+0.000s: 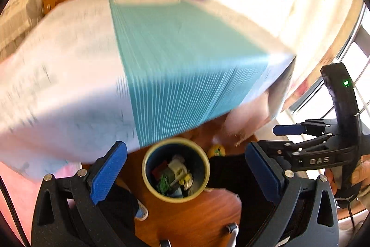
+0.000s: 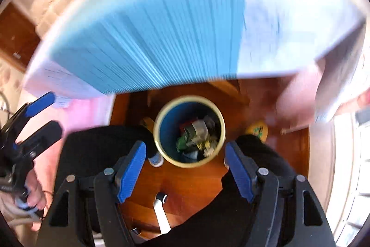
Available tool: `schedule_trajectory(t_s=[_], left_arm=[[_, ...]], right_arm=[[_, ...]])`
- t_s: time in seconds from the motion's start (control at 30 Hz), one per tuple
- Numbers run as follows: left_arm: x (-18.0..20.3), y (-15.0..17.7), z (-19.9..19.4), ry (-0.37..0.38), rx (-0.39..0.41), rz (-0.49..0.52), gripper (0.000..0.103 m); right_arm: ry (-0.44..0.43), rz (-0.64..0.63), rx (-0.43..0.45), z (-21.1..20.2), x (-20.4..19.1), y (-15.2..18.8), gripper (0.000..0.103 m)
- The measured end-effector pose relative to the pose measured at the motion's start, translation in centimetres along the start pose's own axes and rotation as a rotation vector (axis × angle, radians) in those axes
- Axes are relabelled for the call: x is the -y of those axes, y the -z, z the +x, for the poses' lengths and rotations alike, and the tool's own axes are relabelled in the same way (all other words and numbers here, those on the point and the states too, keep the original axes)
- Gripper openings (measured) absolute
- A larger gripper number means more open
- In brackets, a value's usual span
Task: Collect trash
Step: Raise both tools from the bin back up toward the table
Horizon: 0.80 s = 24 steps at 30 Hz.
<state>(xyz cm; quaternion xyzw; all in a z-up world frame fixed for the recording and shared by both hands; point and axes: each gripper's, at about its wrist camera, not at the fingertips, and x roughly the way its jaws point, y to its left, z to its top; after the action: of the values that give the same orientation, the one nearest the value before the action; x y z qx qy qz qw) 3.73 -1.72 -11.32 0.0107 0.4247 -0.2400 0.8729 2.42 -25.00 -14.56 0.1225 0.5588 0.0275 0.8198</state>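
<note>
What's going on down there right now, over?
Left gripper and right gripper both open, empty. Trash bin on the floor below, scraps inside. Table edge overhangs above it.

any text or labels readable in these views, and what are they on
"DAS": raised letters on the black body of the right gripper, seen from the left wrist view.
Table cover: faint grey marks, too blurred to read.
Trash in the bin: any print on the scraps is too small to read.
Nothing else is readable.
</note>
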Motion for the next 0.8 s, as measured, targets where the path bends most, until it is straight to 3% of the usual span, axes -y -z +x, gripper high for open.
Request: schedule_trajectory(t_s=[0.2, 0.4, 0.57, 0.8], left_arm=[[0.8, -4.7, -3.8, -0.024, 0.099, 0.033, 0.101], [-0.4, -10.4, -5.6, -0.079, 0.182, -0.008, 0.101], [-2.0, -14.2, -5.3, -0.087, 0.175, -0.039, 0.101], [-3.6, -19.7, -1.0, -0.128, 0.11, -0.054, 0.101]], right_arm=[[-0.005, -0.085, 0.165, -6.5, -2.0, -3.6, 0.072], [0.007, -0.101, 0.258, -9.2, -1.7, -7.5, 0.072], [0.027, -0.096, 0.305, -9.9, -0.3, -11.4, 0.072], [0.069, -0.097, 0.349, -9.3, 2.5, -17.1, 0.072]])
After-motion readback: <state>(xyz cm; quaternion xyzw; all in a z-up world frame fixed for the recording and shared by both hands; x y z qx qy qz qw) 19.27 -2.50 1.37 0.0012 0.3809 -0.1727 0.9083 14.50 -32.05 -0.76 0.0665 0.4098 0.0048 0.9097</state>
